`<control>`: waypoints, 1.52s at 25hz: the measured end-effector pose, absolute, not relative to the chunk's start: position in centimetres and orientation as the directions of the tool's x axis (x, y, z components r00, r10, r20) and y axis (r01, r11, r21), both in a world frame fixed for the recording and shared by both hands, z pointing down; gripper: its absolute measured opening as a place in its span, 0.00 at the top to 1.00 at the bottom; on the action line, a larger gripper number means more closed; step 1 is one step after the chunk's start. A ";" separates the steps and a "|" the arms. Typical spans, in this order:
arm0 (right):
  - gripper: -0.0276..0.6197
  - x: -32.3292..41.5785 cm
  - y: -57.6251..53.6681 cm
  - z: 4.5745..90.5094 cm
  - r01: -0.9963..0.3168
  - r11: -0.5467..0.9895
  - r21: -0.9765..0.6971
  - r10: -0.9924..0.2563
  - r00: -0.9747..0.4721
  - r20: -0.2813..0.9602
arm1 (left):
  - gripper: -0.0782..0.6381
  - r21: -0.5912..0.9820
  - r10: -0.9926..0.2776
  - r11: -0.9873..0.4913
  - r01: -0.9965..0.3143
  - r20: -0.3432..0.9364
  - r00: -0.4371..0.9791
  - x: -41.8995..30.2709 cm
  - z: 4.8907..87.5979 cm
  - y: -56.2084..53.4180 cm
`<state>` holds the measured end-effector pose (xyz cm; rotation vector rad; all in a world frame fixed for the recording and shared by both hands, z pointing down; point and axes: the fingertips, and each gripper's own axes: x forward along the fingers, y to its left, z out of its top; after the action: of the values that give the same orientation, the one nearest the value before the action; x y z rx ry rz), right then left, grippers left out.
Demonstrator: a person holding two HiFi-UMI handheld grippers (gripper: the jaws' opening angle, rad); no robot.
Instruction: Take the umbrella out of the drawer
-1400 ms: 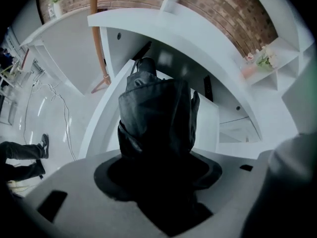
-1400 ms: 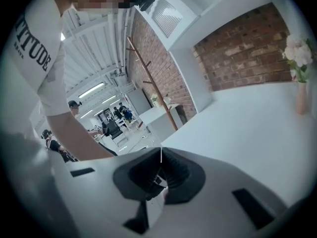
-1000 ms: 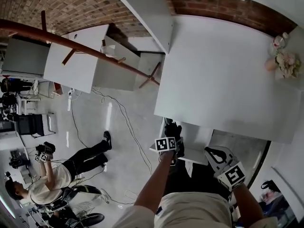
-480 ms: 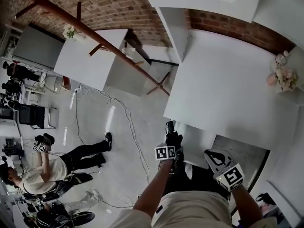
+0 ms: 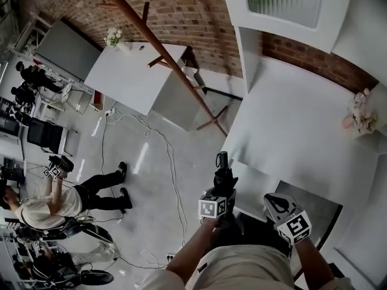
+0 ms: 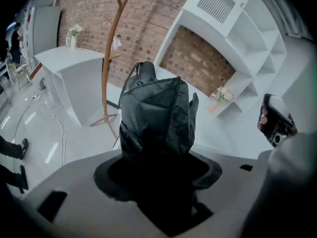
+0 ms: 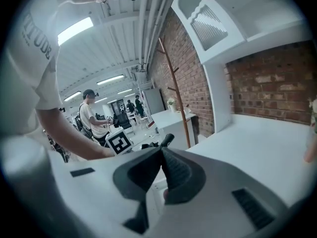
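A black folded umbrella (image 6: 156, 118) stands up between the jaws of my left gripper (image 6: 158, 155), which is shut on its lower end. In the head view the umbrella (image 5: 222, 173) pokes up above the left gripper (image 5: 219, 193), held over the floor beside the open white drawer (image 5: 257, 189). My right gripper (image 5: 277, 205) hangs to the right, above the drawer, apart from the umbrella. In the right gripper view its pads meet at the tips (image 7: 161, 151) with nothing between them; the umbrella's end (image 7: 167, 140) shows beyond.
A white desk top (image 5: 302, 132) lies past the drawer, with flowers (image 5: 361, 116) at its right edge. A wooden coat stand (image 5: 175, 65), a white table (image 5: 133, 77) and floor cables (image 5: 170, 162) lie to the left. A person (image 5: 54, 204) sits at far left.
My left gripper has risen with the umbrella, away from the drawer. The right gripper has lifted slightly. The head view now looks further out across the room.
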<state>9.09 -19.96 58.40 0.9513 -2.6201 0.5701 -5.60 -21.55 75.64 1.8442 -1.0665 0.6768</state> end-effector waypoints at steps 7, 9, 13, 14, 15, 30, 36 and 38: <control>0.91 8.2 -19.2 56.8 -0.675 0.700 -0.234 -0.570 -0.725 0.386 | 0.50 0.395 -0.545 -0.339 -0.854 0.657 0.521 -6.4 67.9 -22.5; 0.91 7.8 -18.5 56.3 -0.678 0.698 -0.231 -0.575 -0.722 0.385 | 0.50 0.396 -0.566 -0.355 -0.847 0.630 0.532 -6.9 66.7 -22.0; 0.91 7.0 -16.4 55.8 -0.690 0.689 -0.220 -0.590 -0.711 0.383 | 0.50 0.402 -0.606 -0.378 -0.834 0.574 0.551 -7.9 64.4 -20.4; 0.91 6.9 -15.9 55.7 -0.694 0.686 -0.218 -0.596 -0.708 0.379 | 0.50 0.400 -0.613 -0.385 -0.832 0.563 0.554 -8.1 64.1 -19.9; 0.91 6.8 -15.4 55.6 -0.698 0.683 -0.216 -0.603 -0.705 0.374 | 0.50 0.399 -0.621 -0.389 -0.830 0.553 0.556 -8.3 63.9 -19.4; 0.91 4.1 -6.1 51.3 -0.723 0.677 -0.135 -0.656 -0.677 0.333 | 0.50 0.343 -0.706 -0.456 -0.821 0.424 0.568 -13.1 57.5 -9.7; 0.91 4.7 -3.2 49.5 -0.750 0.652 -0.106 -0.691 -0.647 0.322 | 0.50 0.312 -0.714 -0.501 -0.807 0.377 0.590 -13.9 54.5 -6.8; 0.91 5.1 -2.3 49.2 -0.765 0.636 -0.100 -0.707 -0.630 0.322 | 0.50 0.308 -0.715 -0.514 -0.800 0.361 0.598 -13.9 53.9 -5.9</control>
<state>5.14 -2.32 49.21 1.1954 -2.6065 0.3326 -13.94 -5.90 53.87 2.3851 -1.2081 0.2599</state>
